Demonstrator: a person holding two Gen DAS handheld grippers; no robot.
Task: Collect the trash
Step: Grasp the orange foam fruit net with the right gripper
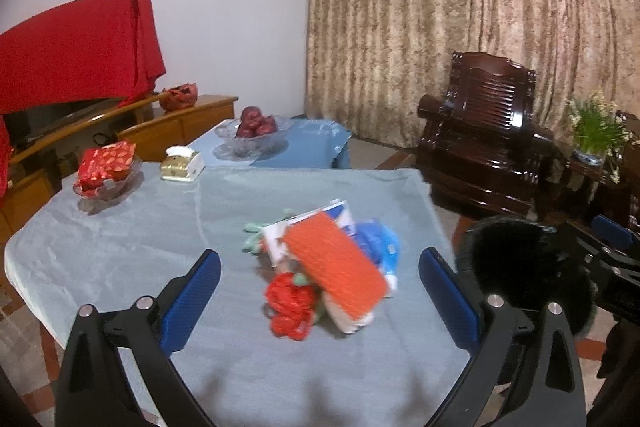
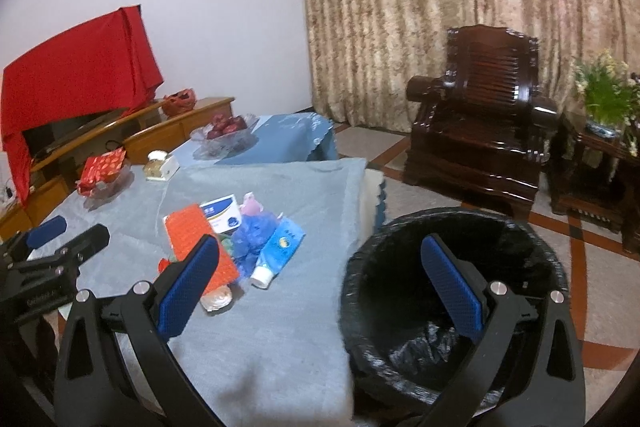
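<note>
A heap of trash lies mid-table on the light blue cloth [image 1: 120, 247]: an orange packet [image 1: 338, 269], a white and blue box [image 1: 308, 227], a crumpled red wrapper [image 1: 290, 305] and a blue wrapper [image 1: 378, 241]. My left gripper [image 1: 320, 291] is open and empty, just short of the heap, with the heap between its fingers in view. In the right wrist view the orange packet [image 2: 192, 231], the box [image 2: 222, 213], a blue tube [image 2: 278, 253] and the bin [image 2: 456, 291] show. My right gripper [image 2: 320, 283] is open and empty above the table's right edge and the black-lined bin.
At the table's far left stand a glass dish with a red packet [image 1: 106, 165] and a small gold and white box [image 1: 182, 163]. A second table behind holds a bowl of red fruit [image 1: 256, 129]. A dark wooden armchair [image 1: 480, 147] stands right, a TV cabinet [image 1: 120, 131] left.
</note>
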